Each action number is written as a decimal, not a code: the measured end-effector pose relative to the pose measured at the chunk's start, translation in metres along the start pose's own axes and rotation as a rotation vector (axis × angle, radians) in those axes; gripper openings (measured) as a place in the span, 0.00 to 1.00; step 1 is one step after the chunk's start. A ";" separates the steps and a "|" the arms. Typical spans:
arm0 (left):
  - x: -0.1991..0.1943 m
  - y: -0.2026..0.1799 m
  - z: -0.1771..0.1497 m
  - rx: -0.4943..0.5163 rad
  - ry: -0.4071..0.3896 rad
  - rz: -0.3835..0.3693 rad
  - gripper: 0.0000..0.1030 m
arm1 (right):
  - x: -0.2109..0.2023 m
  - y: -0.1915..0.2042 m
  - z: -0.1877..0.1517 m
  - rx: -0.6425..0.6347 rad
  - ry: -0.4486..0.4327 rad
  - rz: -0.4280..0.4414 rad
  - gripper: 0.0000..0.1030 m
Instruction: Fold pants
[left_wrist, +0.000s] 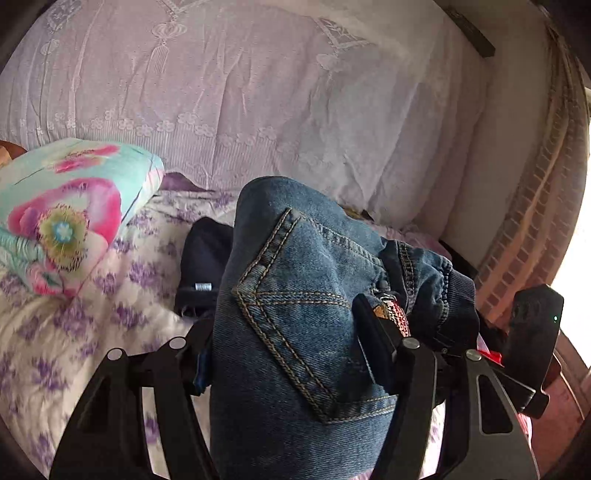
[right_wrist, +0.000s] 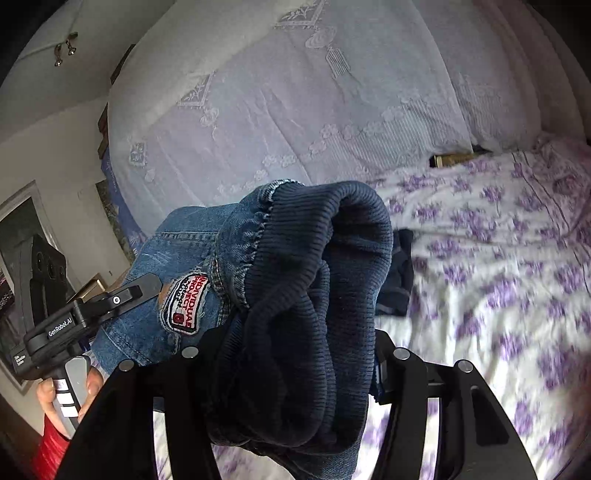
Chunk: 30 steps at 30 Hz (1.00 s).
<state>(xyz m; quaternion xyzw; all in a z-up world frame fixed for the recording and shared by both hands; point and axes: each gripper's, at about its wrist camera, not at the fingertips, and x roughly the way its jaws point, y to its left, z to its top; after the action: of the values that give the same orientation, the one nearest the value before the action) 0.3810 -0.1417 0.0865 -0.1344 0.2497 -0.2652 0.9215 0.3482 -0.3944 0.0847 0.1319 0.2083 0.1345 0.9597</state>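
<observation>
The pants are blue denim jeans (left_wrist: 295, 295) with a stitched back pocket and a dark ribbed waistband (right_wrist: 295, 295). They are bunched and held up over the bed. My left gripper (left_wrist: 295, 343) is shut on the jeans beside the back pocket. My right gripper (right_wrist: 284, 354) is shut on the ribbed waistband, which hides its fingertips. A red and white patch (right_wrist: 184, 306) shows on the denim. The left gripper body (right_wrist: 74, 317) appears in the right wrist view, close at the left. The right gripper (left_wrist: 532, 332) shows at the right in the left wrist view.
The bed has a white sheet with purple flowers (right_wrist: 498, 258). A large lilac embroidered quilt (left_wrist: 240, 92) is piled at the back. A floral pillow (left_wrist: 66, 214) lies at the left. A dark garment (left_wrist: 203, 266) lies on the sheet under the jeans.
</observation>
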 end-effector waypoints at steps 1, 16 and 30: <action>0.016 0.008 0.012 -0.008 -0.017 0.014 0.61 | 0.019 -0.005 0.010 0.008 -0.014 0.001 0.55; 0.196 0.114 0.017 -0.112 0.012 0.184 0.74 | 0.182 -0.071 0.033 -0.020 -0.061 -0.171 0.76; 0.190 0.112 0.013 -0.039 0.039 0.293 0.96 | 0.146 -0.076 0.029 -0.060 -0.275 -0.473 0.92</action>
<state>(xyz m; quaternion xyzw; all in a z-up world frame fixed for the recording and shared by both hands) 0.5749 -0.1541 -0.0193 -0.1091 0.2899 -0.1254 0.9425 0.5040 -0.4252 0.0340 0.0682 0.0971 -0.1062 0.9872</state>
